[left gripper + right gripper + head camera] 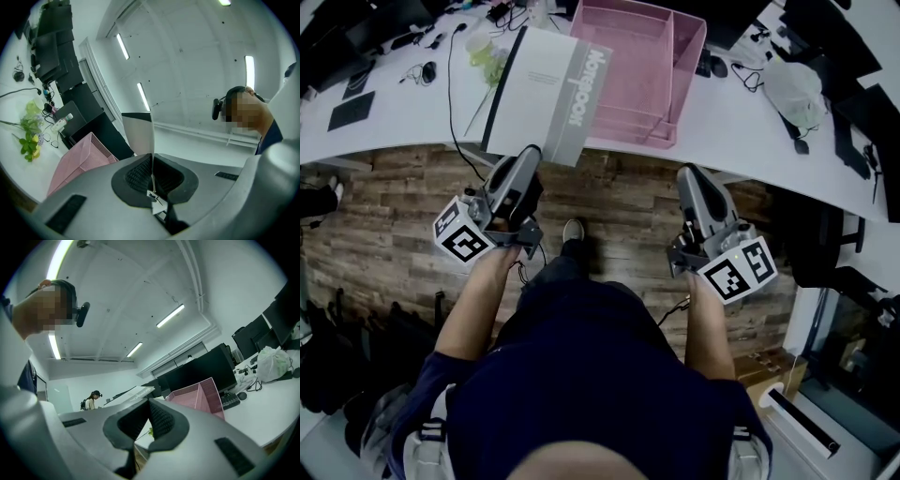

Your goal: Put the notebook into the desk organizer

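Observation:
A white and grey notebook (546, 89) hangs tilted over the white desk's front edge, just left of the pink desk organizer (628, 131). My left gripper (530, 155) is shut on its near edge. In the left gripper view the thin notebook (138, 133) stands edge-on between the pads of the left gripper (152, 157), with the organizer (79, 159) to its left. My right gripper (692, 173) is shut and holds nothing, over the wooden floor below the desk edge. The right gripper view looks past the right gripper (149, 401) to the notebook (136, 392) and the organizer (206, 397).
Green flowers (487, 61) lie left of the notebook, with cables and a mouse (428, 70) further left. A keyboard (703, 61) and a white plastic bag (792, 89) sit right of the organizer. Dark monitors line the desk's back. A person (91, 400) stands far off.

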Tool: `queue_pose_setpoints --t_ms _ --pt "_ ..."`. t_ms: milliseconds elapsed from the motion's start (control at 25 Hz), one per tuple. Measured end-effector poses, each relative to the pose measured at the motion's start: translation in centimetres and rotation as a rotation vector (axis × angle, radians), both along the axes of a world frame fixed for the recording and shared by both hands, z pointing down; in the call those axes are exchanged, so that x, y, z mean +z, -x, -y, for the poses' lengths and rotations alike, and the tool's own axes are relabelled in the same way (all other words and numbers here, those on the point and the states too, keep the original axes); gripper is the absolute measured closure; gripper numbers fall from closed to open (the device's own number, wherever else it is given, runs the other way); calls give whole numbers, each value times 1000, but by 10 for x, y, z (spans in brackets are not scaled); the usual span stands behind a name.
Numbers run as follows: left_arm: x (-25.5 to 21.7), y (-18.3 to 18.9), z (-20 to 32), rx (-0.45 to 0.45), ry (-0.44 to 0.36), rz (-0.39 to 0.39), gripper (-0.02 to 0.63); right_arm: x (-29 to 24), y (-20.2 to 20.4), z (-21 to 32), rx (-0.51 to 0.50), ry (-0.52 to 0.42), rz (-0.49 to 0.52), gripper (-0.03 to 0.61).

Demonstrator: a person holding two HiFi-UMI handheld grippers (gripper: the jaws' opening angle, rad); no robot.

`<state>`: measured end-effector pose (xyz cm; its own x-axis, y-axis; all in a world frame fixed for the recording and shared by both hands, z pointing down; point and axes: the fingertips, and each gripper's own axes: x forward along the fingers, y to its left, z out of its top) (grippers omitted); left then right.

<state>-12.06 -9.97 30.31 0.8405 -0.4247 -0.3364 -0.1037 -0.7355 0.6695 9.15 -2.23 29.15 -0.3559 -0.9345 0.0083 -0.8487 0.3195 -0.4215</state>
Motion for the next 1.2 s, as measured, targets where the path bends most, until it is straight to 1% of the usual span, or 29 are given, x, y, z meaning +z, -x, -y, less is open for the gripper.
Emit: queue_pose_setpoints --t_ms 320,720,920,1200 --pt "2 -3 50 26 7 -16 580 2 2 47 20 14 -9 574" --pt "-1 -3 87 51 5 -26 580 -2 7 81 35 12 -14 574" --pt "-2 -6 99 64 4 -30 580 -1 9 92 40 16 -12 574" --pt "-1 -16 100 87 14 -31 580 -1 3 99 56 18 -8 574"
